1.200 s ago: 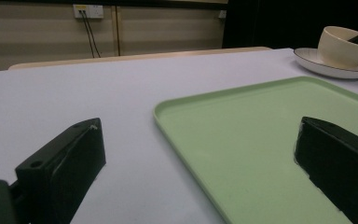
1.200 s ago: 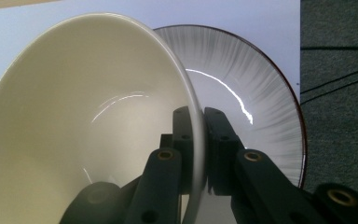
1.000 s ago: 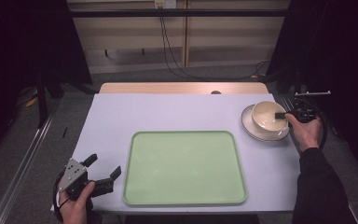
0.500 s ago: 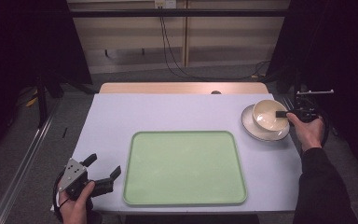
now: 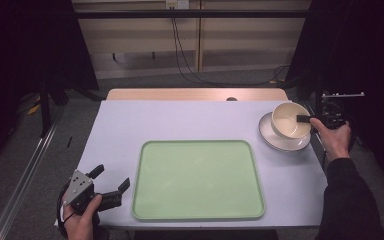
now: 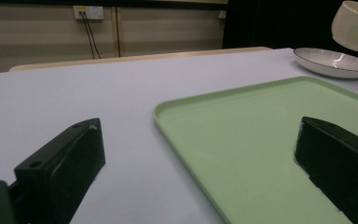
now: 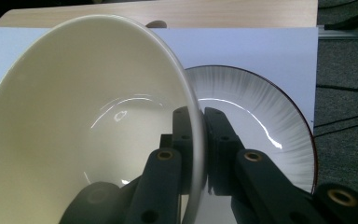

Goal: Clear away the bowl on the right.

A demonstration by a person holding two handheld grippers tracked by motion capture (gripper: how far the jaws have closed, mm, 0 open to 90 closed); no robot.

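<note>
We find the right gripper (image 5: 306, 119) clamped on the cream bowl's (image 5: 289, 120) rim, raised clear above the plate (image 5: 282, 143) near the desk's (image 5: 190, 122) right edge, while the left gripper (image 5: 111, 184) rests agape at the near-left corner.

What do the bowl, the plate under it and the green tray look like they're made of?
Bowl: probably glazed ceramic, cream and glossy, with sharp highlights inside.
Plate: likely glazed ceramic too, shiny white with fine grey radial streaks and a dark rim line.
Tray: apparently matte plastic, an even pale green with a soft sheen.
</note>
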